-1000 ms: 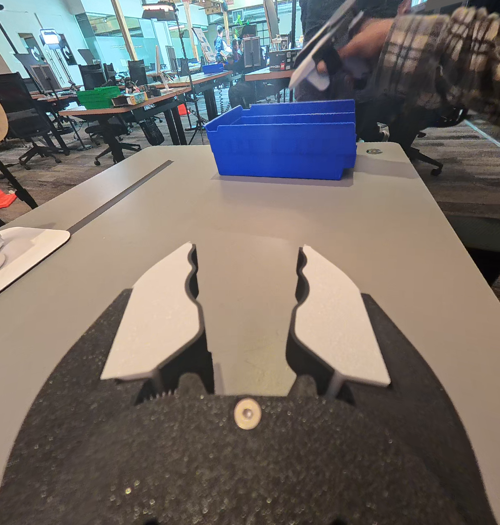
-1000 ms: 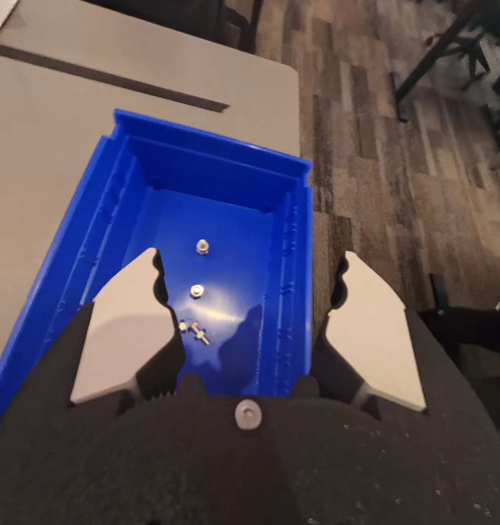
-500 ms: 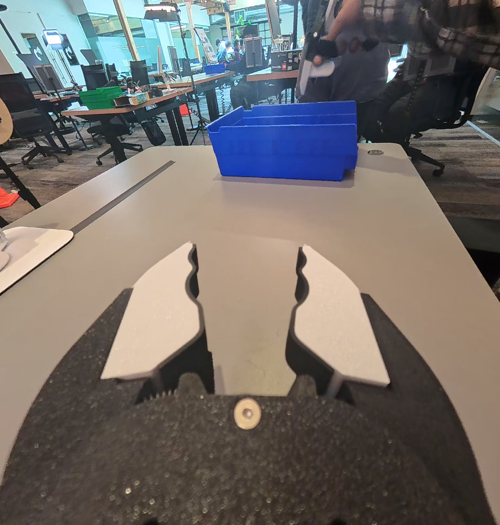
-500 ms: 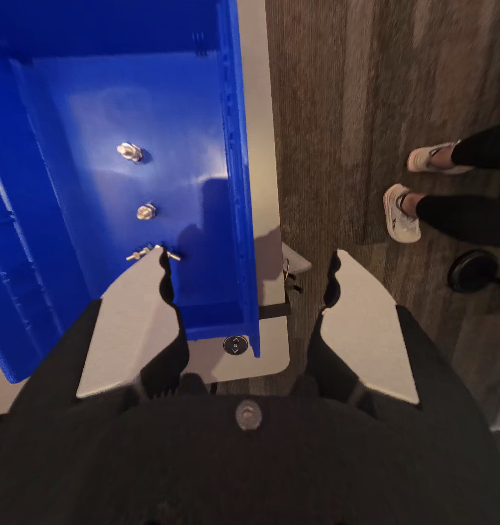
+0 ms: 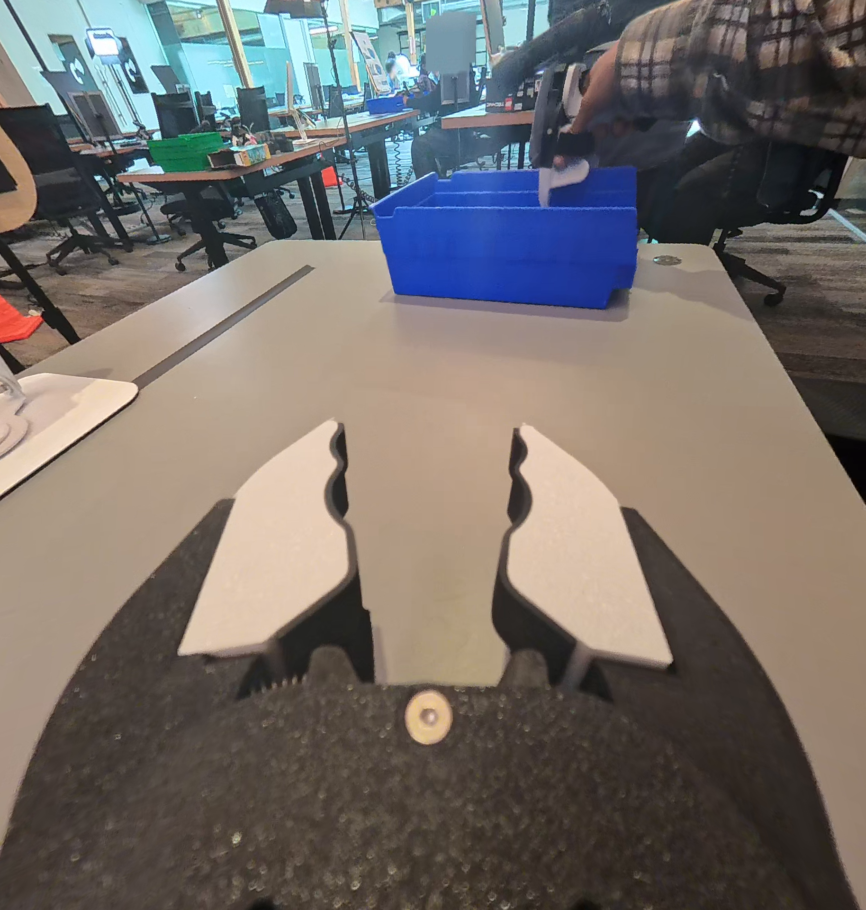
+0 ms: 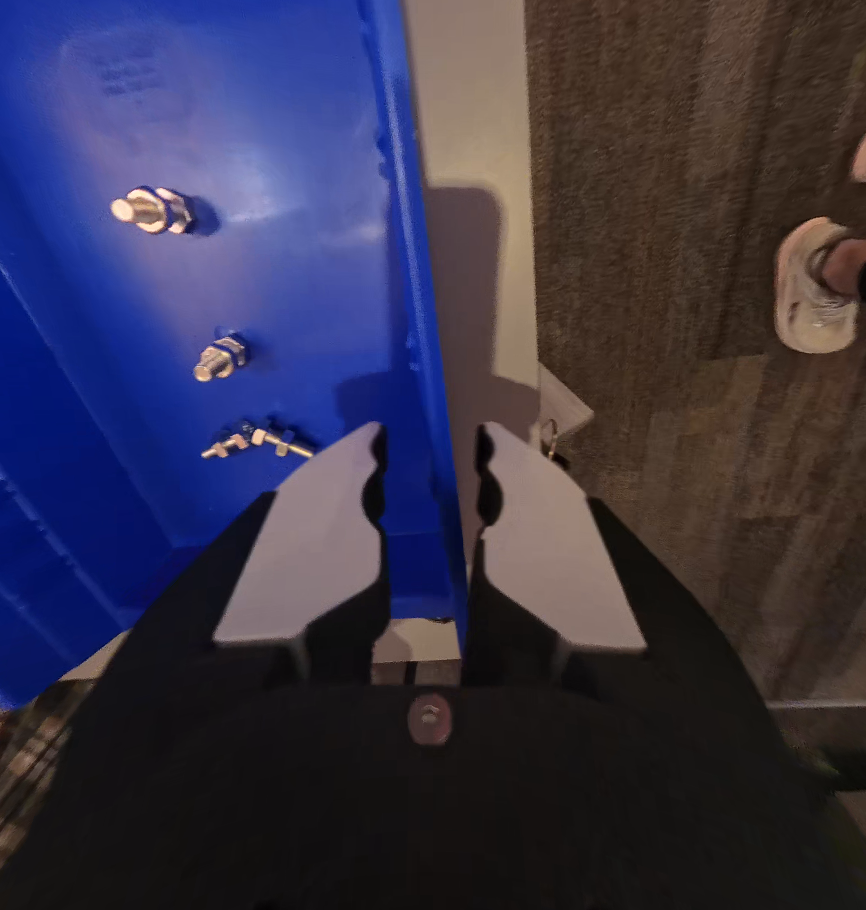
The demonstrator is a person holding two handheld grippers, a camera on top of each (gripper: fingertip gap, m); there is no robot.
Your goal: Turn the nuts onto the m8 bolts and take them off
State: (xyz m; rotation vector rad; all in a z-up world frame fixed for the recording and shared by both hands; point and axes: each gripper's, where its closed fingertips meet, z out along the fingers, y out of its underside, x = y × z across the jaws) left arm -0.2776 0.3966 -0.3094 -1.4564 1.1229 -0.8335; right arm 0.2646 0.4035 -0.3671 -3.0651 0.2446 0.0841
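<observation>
A blue bin [image 5: 510,256] stands at the far end of the grey table [image 5: 470,374]. In the right wrist view its floor [image 6: 273,172] holds two upright bolts, each with a nut on it [image 6: 150,216] [image 6: 219,357], and a small loose bolt with nuts lying flat [image 6: 259,443]. My right gripper [image 6: 428,431] straddles the bin's right wall [image 6: 421,369], jaws narrowed, with small gaps still showing. It also shows in the left wrist view [image 5: 556,182] at the bin's far rim. My left gripper [image 5: 428,433] is open and empty, low over the table.
A white flat stand base [image 5: 52,413] lies at the table's left edge, and a dark slot [image 5: 224,335] runs along the table. The table's right edge drops to carpet, where a person's shoe [image 6: 810,295] stands. Desks and chairs fill the room behind. My right fingertips sit around 55 cm from my left ones.
My right gripper has come down from above the bin onto its right wall, and its jaws have narrowed a lot. My left gripper has not moved.
</observation>
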